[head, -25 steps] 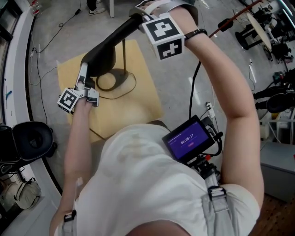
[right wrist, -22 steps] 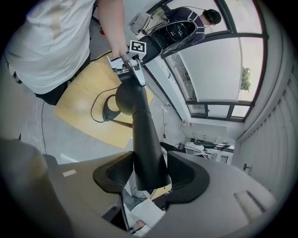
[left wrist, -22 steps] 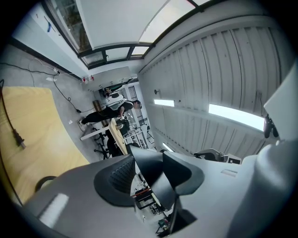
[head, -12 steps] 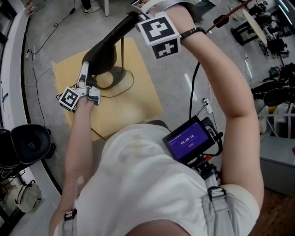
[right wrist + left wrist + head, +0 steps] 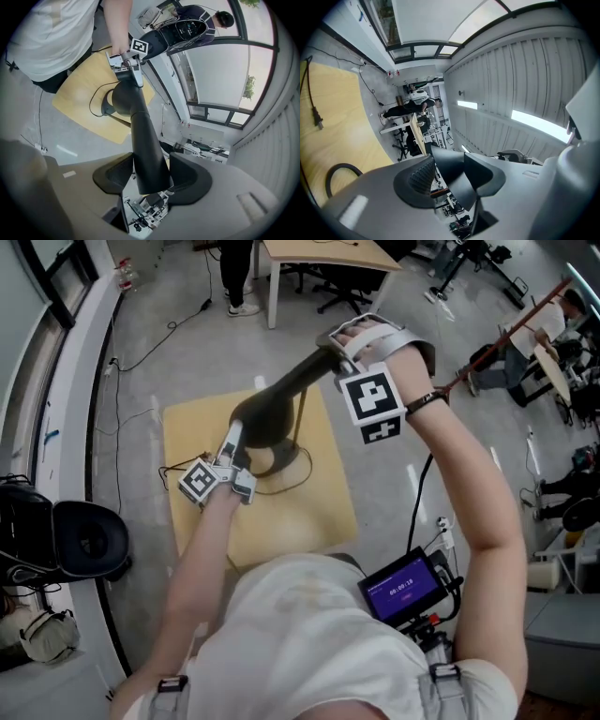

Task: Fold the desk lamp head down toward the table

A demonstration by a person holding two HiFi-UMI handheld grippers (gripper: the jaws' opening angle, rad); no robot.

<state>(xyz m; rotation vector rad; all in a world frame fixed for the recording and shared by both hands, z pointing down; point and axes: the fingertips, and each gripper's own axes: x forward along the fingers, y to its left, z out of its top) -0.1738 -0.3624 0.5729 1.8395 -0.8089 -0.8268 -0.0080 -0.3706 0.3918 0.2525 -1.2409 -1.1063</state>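
While the left gripper (image 5: 232, 437) clamps the wide end of the lamp head (image 5: 272, 409), just above the table (image 5: 309, 512), the right gripper (image 5: 336, 341) beyond it holds the narrow end, its jaws having just been opening yet touching it on both sides.

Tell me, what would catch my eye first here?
A black lamp stands mid-frame on a small yellow table, its long head slanting up to the right. A person leaning over it has a gripper at each end: the left gripper at the wide lower end, the right gripper at the narrow top, where its fingers have just been opening, the head between them.
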